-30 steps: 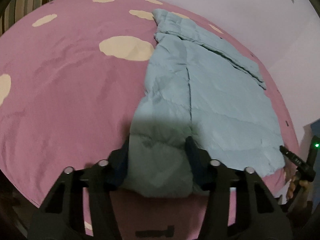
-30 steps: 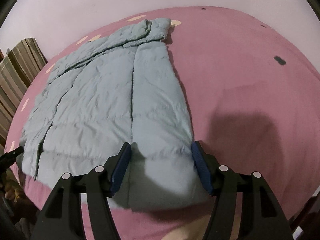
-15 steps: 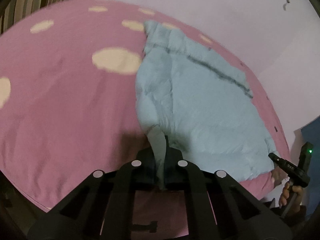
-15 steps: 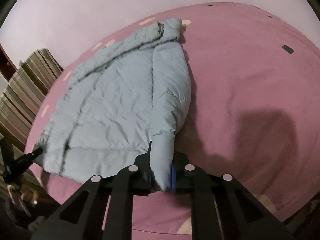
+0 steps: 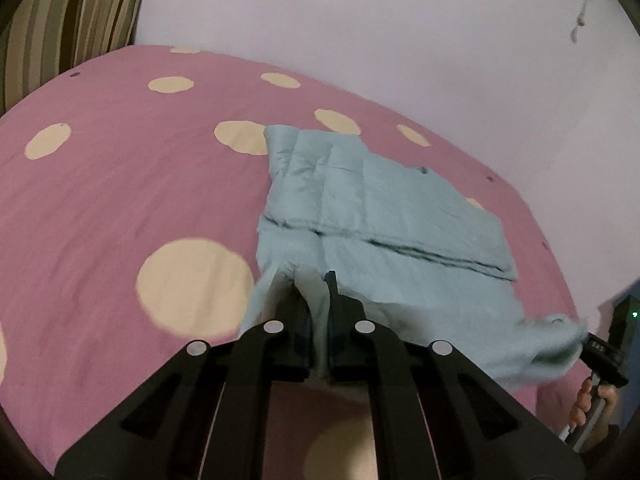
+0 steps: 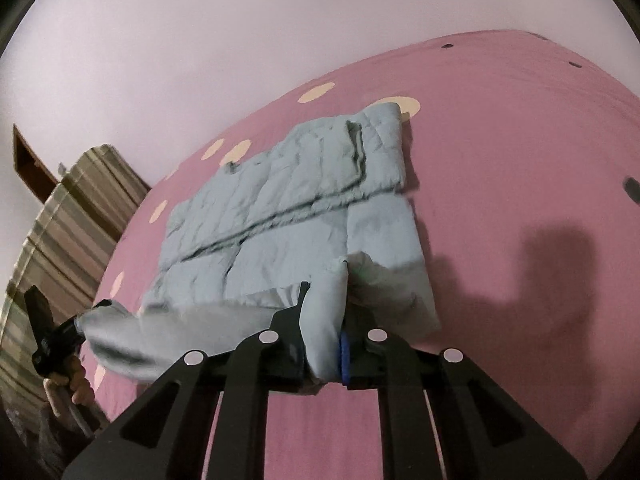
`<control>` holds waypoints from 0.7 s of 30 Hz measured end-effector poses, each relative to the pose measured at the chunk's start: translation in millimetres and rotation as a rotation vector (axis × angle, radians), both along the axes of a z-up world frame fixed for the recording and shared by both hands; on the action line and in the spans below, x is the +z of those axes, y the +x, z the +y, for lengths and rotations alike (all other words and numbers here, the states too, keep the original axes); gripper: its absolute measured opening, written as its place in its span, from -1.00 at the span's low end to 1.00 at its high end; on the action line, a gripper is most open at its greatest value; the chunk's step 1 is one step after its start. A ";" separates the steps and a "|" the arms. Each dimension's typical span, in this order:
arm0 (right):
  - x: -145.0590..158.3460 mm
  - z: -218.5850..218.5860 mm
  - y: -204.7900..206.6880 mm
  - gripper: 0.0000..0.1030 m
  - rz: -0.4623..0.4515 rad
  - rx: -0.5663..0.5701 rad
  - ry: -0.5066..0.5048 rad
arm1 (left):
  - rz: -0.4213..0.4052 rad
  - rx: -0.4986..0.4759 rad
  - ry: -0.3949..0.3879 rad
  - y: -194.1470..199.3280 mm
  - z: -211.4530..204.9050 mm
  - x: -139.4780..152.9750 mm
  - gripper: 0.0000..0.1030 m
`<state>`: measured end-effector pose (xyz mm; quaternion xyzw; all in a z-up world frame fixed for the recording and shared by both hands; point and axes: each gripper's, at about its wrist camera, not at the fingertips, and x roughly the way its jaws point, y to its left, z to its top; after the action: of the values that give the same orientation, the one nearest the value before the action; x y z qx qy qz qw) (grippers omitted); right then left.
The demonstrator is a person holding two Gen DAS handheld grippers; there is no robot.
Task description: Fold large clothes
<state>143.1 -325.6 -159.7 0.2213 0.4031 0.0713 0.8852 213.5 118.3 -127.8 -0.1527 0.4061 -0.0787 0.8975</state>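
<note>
Both tongs pinch the hem: left tongs (image 5: 319, 312), right tongs (image 6: 323, 332), clamped on the jacket (image 5: 380, 208) lying on the bed (image 5: 120, 184). Step: lifting hem to fold. Next: carry it toward the collar, level, then release.

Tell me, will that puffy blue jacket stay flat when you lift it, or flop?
Probably flop: the jacket already sags between the left gripper and right gripper, both pinching its hem. It looks light for its size, since small pinches raise it. Its smooth shell might slip on the bedsheet.
</note>
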 end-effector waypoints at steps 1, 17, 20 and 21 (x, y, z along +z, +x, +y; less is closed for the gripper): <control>-3.8 -0.2 10.9 -0.78 0.012 -0.004 -0.006 | 0.009 0.004 0.003 7.9 0.2 -4.3 -0.90; -33.6 -11.7 62.0 -0.44 0.097 -0.045 -0.005 | 0.062 -0.009 0.002 62.0 4.1 -31.2 -0.39; -15.0 -22.5 52.1 0.07 0.033 -0.082 0.008 | 0.024 -0.009 -0.038 57.2 9.8 -14.2 0.03; -9.0 -25.2 50.2 0.13 0.010 -0.091 0.001 | 0.006 0.003 -0.038 55.4 12.2 -7.8 0.21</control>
<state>193.3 -350.8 -168.7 0.2400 0.3969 0.0301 0.8854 268.9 130.6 -135.6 -0.1706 0.4072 -0.0848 0.8932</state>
